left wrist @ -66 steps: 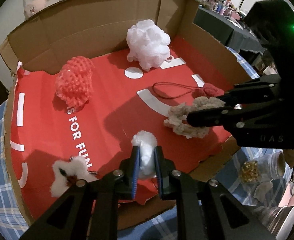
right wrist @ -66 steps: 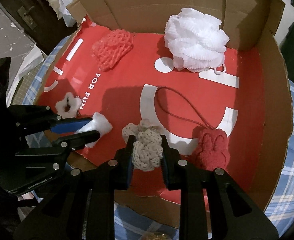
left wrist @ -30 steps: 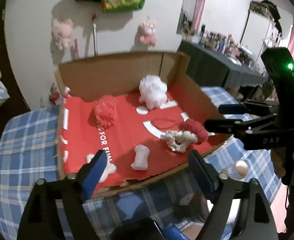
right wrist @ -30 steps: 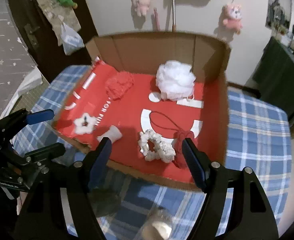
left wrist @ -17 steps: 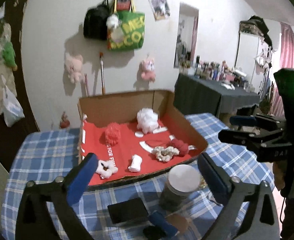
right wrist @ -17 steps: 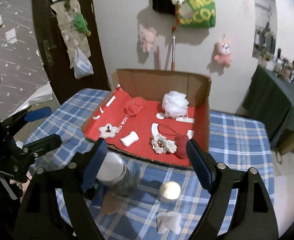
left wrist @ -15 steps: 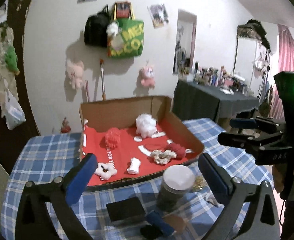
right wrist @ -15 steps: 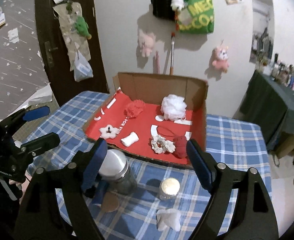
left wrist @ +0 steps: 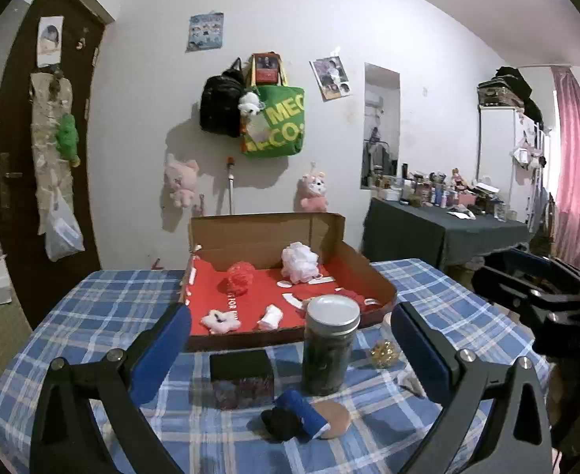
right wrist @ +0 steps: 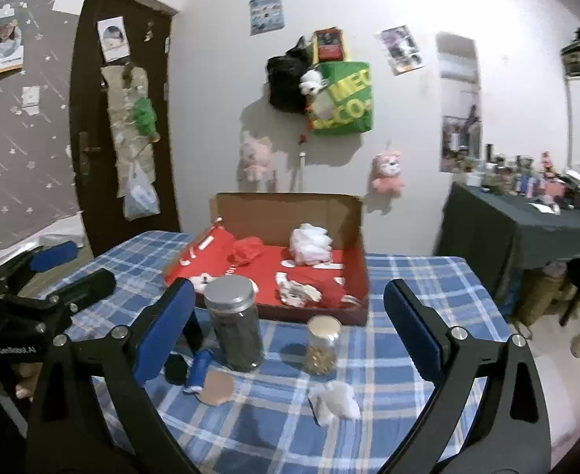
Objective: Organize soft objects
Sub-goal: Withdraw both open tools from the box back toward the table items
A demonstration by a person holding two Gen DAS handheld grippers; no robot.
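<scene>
The left gripper is held above the near edge of the counter, its blue-padded fingers spread wide apart with nothing between them. The right gripper is likewise spread wide and empty.

Ahead of both grippers, well apart from the fingertips, the cardboard box with a red floor is seen resting on the plaid-covered counter. Inside it, the soft objects are laid: a white mesh puff at the far right, a red mesh puff at the far left, a white star-shaped plush at the near left, a small white roll just right of it, and a red plush with a beige scrunchie at the near right.

Between the grippers and the box, a tall jar with a metal lid is seen standing upright, with a black case to its left and a small jar to its right.
</scene>
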